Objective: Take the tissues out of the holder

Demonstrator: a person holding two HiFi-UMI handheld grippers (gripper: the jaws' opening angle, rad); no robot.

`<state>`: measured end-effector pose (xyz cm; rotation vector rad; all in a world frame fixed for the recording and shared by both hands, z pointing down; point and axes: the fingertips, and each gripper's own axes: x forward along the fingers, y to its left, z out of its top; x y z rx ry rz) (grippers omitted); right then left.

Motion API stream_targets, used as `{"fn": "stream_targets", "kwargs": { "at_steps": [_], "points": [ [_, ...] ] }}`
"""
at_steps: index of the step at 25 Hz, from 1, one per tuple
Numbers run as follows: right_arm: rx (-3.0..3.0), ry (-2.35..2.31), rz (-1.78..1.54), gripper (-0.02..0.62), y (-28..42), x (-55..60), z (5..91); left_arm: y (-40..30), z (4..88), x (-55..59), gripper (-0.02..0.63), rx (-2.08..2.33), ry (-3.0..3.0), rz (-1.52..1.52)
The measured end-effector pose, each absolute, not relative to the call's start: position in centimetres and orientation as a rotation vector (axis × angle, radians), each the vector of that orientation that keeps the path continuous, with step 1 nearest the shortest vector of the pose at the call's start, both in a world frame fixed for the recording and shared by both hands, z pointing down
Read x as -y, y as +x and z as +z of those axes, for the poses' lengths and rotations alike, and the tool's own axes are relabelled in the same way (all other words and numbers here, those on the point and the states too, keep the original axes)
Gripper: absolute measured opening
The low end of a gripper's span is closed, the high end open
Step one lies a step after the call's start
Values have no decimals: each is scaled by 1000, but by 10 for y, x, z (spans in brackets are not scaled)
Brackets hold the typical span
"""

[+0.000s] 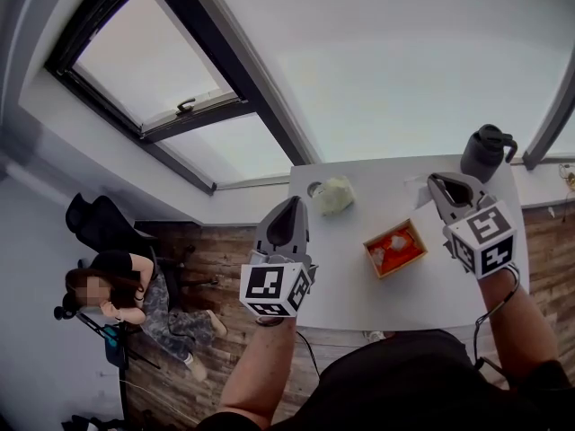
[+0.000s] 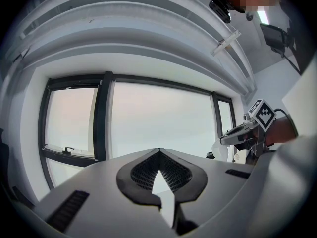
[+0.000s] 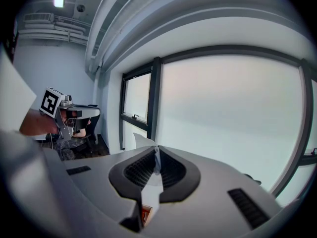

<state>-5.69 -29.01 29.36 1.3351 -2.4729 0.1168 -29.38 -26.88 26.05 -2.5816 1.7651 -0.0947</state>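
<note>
The orange tissue holder (image 1: 395, 248) lies on the white table (image 1: 359, 294), with white tissue showing in its top; a sliver of the holder (image 3: 146, 214) shows under my right jaws. My right gripper (image 1: 436, 180) (image 3: 156, 148) is raised above the table's far right, shut on a thin white tissue (image 3: 140, 141) that pokes out past the tips and hangs below them (image 2: 222, 151). My left gripper (image 1: 296, 201) (image 2: 158, 151) hovers over the table's left edge, jaws shut tip to tip, with nothing visibly held. A crumpled tissue (image 1: 333, 196) rests at the table's far left.
A dark jug with a handle (image 1: 485, 151) stands at the table's far right corner. Large windows (image 1: 180, 70) run behind the table. A person (image 1: 117, 290) sits by a black chair (image 1: 99, 223) on the wooden floor to the left.
</note>
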Motion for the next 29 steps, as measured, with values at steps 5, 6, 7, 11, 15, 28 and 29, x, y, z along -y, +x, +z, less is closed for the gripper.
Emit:
{"fn": "stream_targets", "kwargs": {
  "at_steps": [5,6,7,11,15,28,29],
  "points": [
    [2469,1333,108,14,-58,288,293,-297,260,268,3,-1771,-2577,-96],
    [2468,1334,108,12,-59,288,294,-297,260,267,3,-1772,-2577,-96],
    [2468,1334,107,12,-59,288,294,-297,260,267,3,-1773,-2576,-97],
    [2471,1331,108,12,-59,288,296,-298,260,266,3,-1779,-2567,-91],
    [2470,1341,99,12,-57,292,296,-299,259,268,3,-1784,-2559,-84],
    [2478,1347,99,12,-52,301,301,-283,269,278,3,-1778,-2580,-108],
    [2481,1345,101,12,-52,302,302,-282,269,279,3,-1777,-2579,-107]
  ]
}}
